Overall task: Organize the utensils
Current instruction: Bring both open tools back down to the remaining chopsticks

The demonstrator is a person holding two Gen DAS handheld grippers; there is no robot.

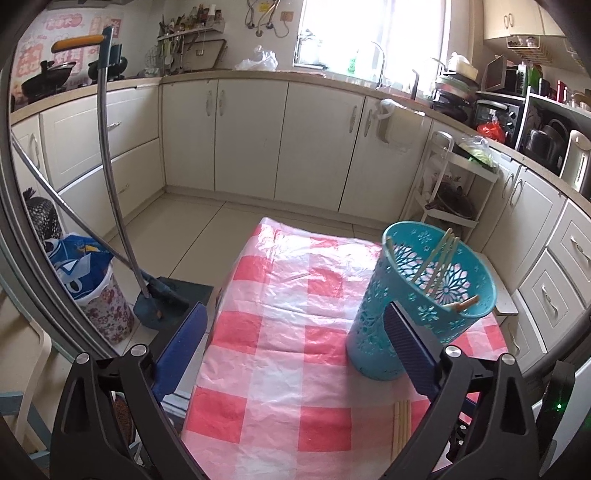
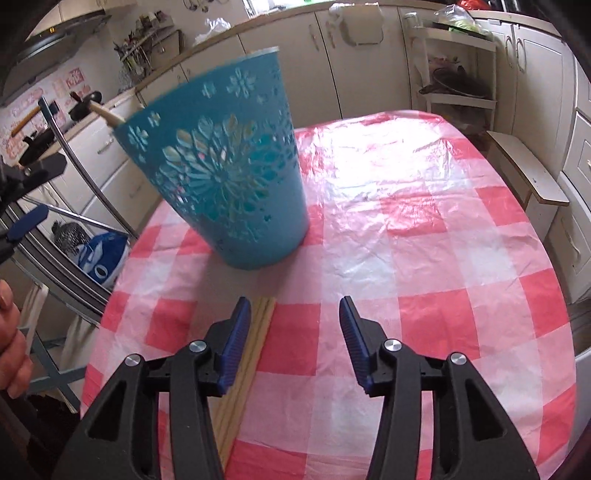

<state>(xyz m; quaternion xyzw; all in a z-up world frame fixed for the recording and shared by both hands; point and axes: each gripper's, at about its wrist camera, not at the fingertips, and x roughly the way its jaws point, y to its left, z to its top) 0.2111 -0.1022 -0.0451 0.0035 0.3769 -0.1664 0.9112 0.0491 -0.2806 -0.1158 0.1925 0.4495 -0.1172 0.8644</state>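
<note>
Both hand-held grippers (image 1: 295,332) (image 2: 291,332) gape empty; only the left wrist view shows chopsticks (image 1: 439,258) inside the basket (image 1: 373,332).

1. We see daylight pouring from the blown-out window (image 1: 373,33).
2. We note white glare on the checked plastic tablecloth (image 2: 369,155).
3. We find the teal basket (image 2: 229,162) motion-blurred in the right wrist view.
4. We see fisheye bending and dark corners at both views' edges.

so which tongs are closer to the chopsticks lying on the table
Right. The right tongs sit open directly over the loose chopsticks, one finger beside them. The left tongs are open, higher up by the teal basket.
</note>
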